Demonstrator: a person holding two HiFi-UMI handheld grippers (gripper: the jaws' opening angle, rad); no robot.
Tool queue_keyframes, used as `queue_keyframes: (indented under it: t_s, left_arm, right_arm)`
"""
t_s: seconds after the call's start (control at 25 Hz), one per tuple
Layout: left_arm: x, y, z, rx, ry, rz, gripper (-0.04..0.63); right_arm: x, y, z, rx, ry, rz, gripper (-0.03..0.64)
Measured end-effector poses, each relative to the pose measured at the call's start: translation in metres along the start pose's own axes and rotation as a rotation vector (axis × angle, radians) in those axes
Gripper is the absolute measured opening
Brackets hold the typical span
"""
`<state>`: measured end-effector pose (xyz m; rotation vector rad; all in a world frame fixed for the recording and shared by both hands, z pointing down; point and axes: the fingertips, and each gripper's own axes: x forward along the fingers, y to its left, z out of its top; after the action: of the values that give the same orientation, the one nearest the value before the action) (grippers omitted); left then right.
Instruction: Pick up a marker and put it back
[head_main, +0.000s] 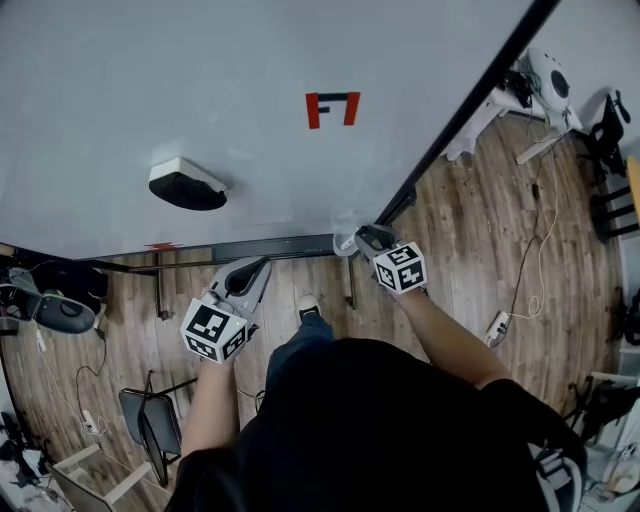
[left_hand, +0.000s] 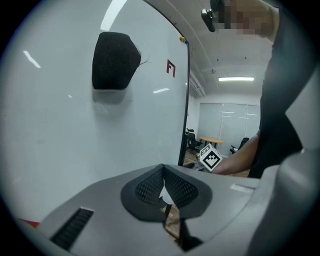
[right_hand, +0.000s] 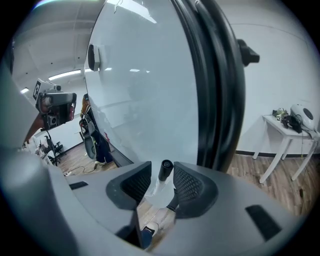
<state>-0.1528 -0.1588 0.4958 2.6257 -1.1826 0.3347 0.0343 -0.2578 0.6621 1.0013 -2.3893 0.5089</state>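
A marker (right_hand: 165, 170) with a black cap and a white body stands upright between the pads of my right gripper (right_hand: 162, 182). A thin gap shows on each side of it, so the jaws are open around it. In the head view the right gripper (head_main: 372, 240) sits at the whiteboard's (head_main: 200, 80) lower right corner, by a whitish holder (head_main: 345, 243) on the ledge (head_main: 270, 247). My left gripper (head_main: 262, 265) hangs below the ledge. Its pads (left_hand: 150, 187) meet with nothing between them.
A black eraser (head_main: 186, 184) clings to the whiteboard, and a red mark (head_main: 331, 108) is drawn higher up. The board's black frame (right_hand: 215, 90) runs close by the right gripper. On the wooden floor stand a chair (head_main: 150, 420), a white table (head_main: 510, 100) and cables.
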Motion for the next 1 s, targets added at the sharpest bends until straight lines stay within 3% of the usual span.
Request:
queue_keyframes:
  t_s: [0.28,0.6,1.0]
  left_arm:
    - [-0.004,-0.017,0.006,0.014,-0.014,-0.01,0.014]
    - [-0.01,-0.038,0.009,0.031,-0.027,-0.016,0.014]
    - [-0.022,-0.061,0.018,0.065,-0.039,-0.007,0.014]
  right_arm:
    - [-0.032,-0.008,0.006,0.004,-0.039,-0.038,0.143]
    - [-0.068,0.007,0.01,-0.006,-0.08,-0.021,0.141]
    - [-0.108,0.023,0.023,-0.037,-0.141,0.001,0.084]
